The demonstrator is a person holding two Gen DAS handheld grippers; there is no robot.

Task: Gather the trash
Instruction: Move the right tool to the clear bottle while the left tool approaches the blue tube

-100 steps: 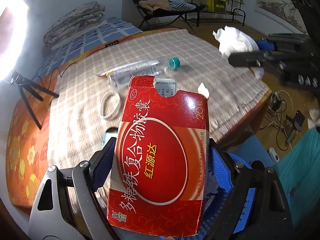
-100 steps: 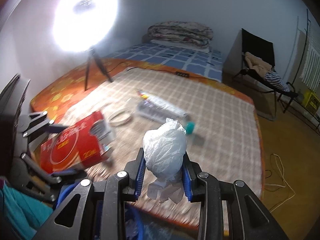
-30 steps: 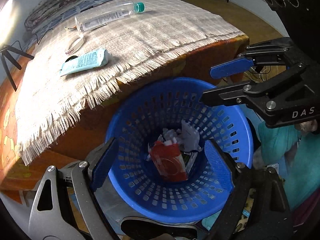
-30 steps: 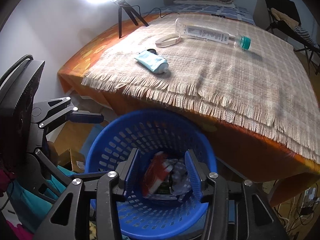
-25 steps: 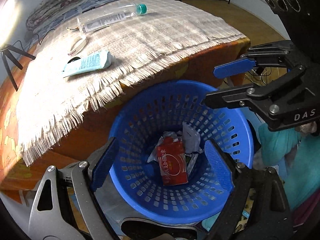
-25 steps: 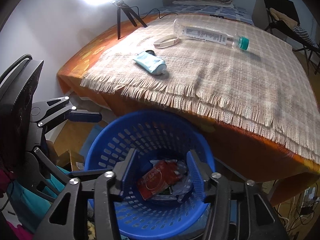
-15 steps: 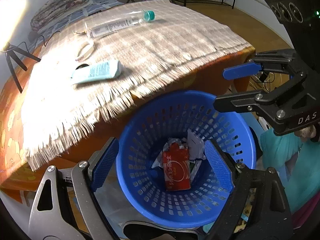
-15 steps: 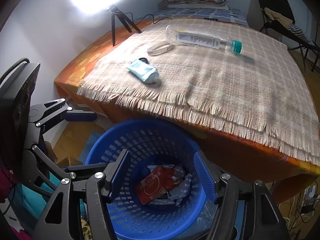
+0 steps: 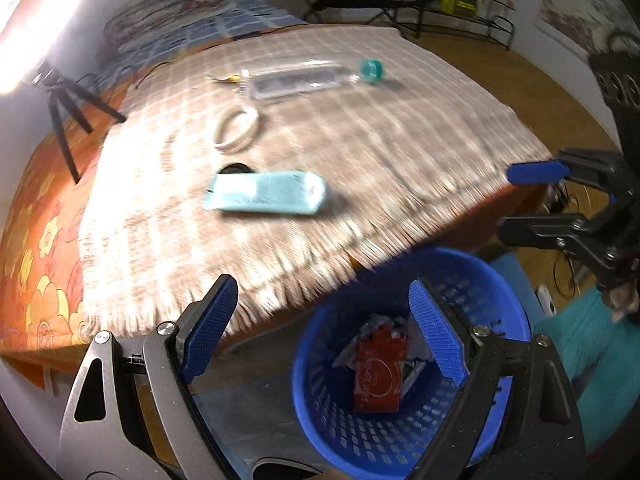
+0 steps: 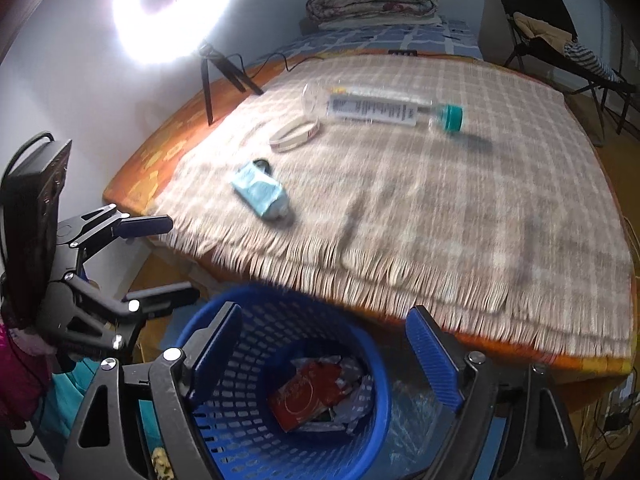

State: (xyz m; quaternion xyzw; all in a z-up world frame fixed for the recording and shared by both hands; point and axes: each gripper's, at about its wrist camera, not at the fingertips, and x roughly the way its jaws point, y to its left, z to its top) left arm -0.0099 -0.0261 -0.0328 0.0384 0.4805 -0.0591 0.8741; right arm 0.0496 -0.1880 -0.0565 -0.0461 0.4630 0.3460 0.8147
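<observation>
Your right wrist view catches the ring light (image 10: 172, 12) past the blue basket (image 10: 372, 364); the left view only gets its glare. Your left claw (image 9: 324, 332) is spread wide and empty above the basket, your right claw (image 10: 324, 356) is opening, nothing between its pads. Beyond the basket, the clear bottle (image 10: 380, 110) lies flat on the surface (image 10: 480, 208), teal cap rightward, while the red box (image 10: 308, 394) sits inside.

Perforated plastic basket (image 10: 360, 344), fringed woven cloth (image 10: 460, 208)
</observation>
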